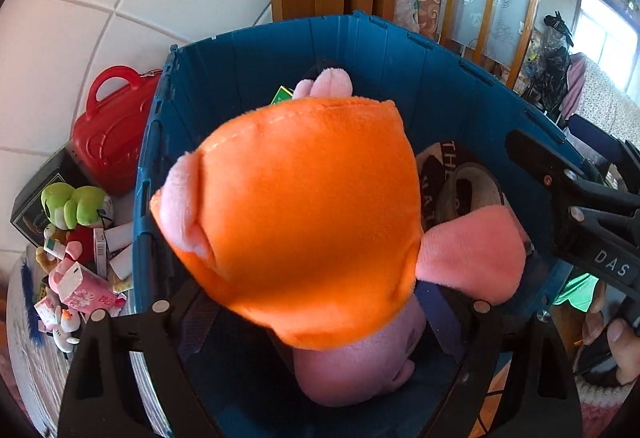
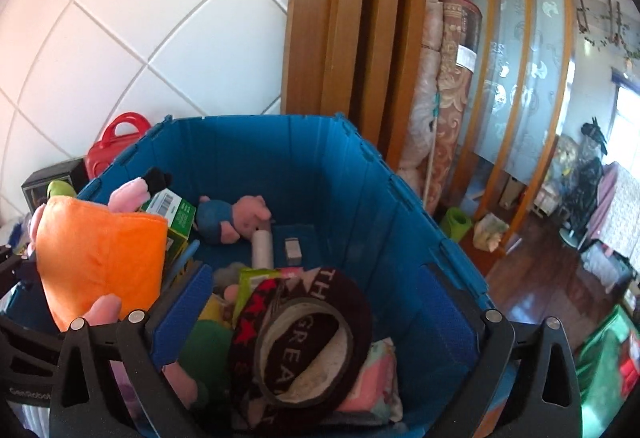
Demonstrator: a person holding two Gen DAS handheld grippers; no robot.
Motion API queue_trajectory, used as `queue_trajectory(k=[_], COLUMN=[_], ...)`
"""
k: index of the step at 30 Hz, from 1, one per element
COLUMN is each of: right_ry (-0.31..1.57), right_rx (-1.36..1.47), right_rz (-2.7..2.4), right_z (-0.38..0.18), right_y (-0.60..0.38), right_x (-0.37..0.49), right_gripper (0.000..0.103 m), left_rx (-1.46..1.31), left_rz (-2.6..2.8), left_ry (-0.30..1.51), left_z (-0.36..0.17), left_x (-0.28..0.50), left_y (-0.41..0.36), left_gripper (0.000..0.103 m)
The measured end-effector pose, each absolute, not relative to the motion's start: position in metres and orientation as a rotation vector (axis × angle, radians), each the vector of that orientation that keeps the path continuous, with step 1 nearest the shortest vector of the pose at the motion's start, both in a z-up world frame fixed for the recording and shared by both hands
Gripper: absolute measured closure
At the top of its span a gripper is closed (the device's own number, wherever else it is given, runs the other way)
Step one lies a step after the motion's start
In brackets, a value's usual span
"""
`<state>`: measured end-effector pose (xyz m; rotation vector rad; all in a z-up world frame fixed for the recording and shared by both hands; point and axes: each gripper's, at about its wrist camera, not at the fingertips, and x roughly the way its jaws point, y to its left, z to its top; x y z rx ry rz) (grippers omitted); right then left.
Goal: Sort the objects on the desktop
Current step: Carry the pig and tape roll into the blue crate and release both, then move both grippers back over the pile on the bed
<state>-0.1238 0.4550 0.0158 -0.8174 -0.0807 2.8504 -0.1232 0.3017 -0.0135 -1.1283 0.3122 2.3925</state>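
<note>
A pink pig plush in an orange dress [image 1: 304,213] hangs head down over the blue bin [image 1: 360,49]. It fills the gap between the jaws of my left gripper [image 1: 320,302], which is shut on it, and bulges over both pads. In the right wrist view the same plush [image 2: 100,254] stands at the left, above the bin's rim [image 2: 280,157]. My right gripper [image 2: 316,318] is open wide inside the bin. A black knitted hat [image 2: 304,338] lies loose below and between its fingers, on other items.
The bin also holds a small pig plush in blue [image 2: 236,217], a green box [image 2: 180,213], a white roll [image 2: 262,250] and a pink packet [image 2: 372,378]. Left of the bin on the table sit a red case [image 1: 116,129], a green frog plush [image 1: 76,201] and pink packets [image 1: 80,286].
</note>
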Motion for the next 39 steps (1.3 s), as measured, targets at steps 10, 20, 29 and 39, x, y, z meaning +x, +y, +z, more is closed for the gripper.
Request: queue_trajectory(k=[10, 20, 29, 39], right_ry=[-0.084, -0.139, -0.238, -0.294], right_rx=[-0.787, -0.76, -0.837, -1.063], right_rz=[2.883, 3.004, 3.171, 3.274], right_z=[0.027, 0.039, 0.027, -0.024], right_y=[0.43, 0.348, 0.232, 0.116], right_x=[-0.099, -0.09, -0.101, -0.134], right_gripper=[0.0, 0.0, 0.0, 0.0], left_rx=[-0.93, -0.9, -1.063, -1.326], left_rz=[2.449, 2.584, 2.794, 2.933], left_ry=[0.292, 0.14, -0.038, -0.12], left_z=[0.016, 0.021, -0.015, -0.08], left_x=[-0.082, -0.088, -0.109, -0.123], left_y=[0.252, 0.149, 0.006, -0.137], left_gripper=[0.013, 0.013, 0.013, 0.013])
